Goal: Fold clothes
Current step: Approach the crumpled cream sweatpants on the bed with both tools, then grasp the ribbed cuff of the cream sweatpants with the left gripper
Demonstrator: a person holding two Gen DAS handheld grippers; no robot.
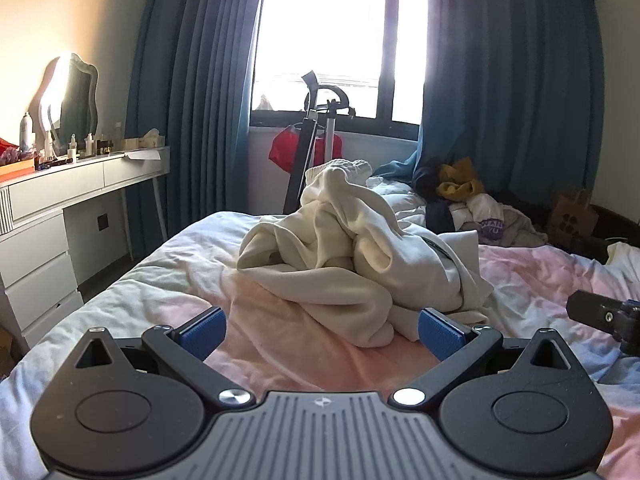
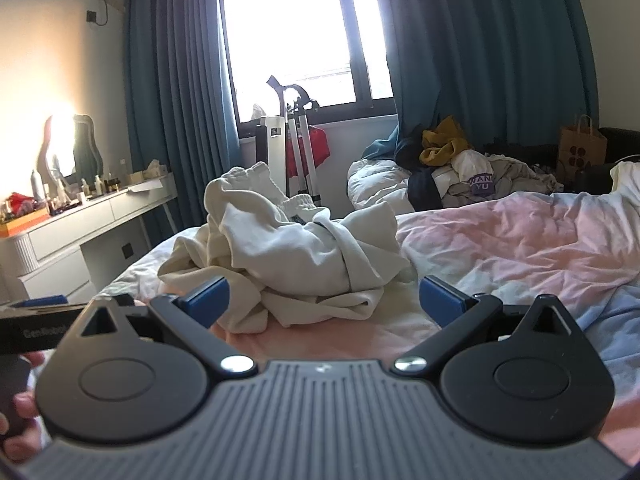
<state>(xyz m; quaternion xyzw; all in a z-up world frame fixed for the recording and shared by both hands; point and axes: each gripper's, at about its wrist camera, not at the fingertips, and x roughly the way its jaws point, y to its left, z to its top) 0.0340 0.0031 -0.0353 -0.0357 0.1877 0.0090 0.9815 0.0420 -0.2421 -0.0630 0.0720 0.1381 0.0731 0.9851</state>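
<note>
- While both tongs are held low over the bed [image 1: 132,280], nothing is gripped: the left tongs [image 1: 322,330] are seen spread wide, blue pads [image 1: 204,330] well apart, empty.
- Right tongs [image 2: 322,302] are likewise spread wide and empty; blue pads [image 2: 210,300] are seen on either side of the cloth heap, not touching it.
- A cream sweatshirt [image 1: 340,248] is seen crumpled in a heap on the bed, just ahead of both tongs; ribbed cuffs or hem are pushed up at the far top of the heap.
- A fold of the sweatshirt lies just beside the left tongs' right-hand pad; contact cannot be told.
- Bed is covered by a rumpled pink and white duvet [image 2: 520,240].
- Part of the right device is caught at the right edge of the left wrist view; part of the left device and a person's fingers [image 2: 24,404] are caught at the left edge of the right wrist view.
- A pile of other clothes [image 2: 460,172], with a mustard piece on top, is seen at the far side of the bed, well apart from the sweatshirt.
- A brown paper bag [image 2: 582,148] is noted to the right of that pile.
- A white vanity surface [image 1: 80,180] with a mirror [image 1: 76,96] and bottles is noted on the left.
- Blue curtains [image 1: 192,80] are drawn aside from a bright window [image 1: 328,32].
</note>
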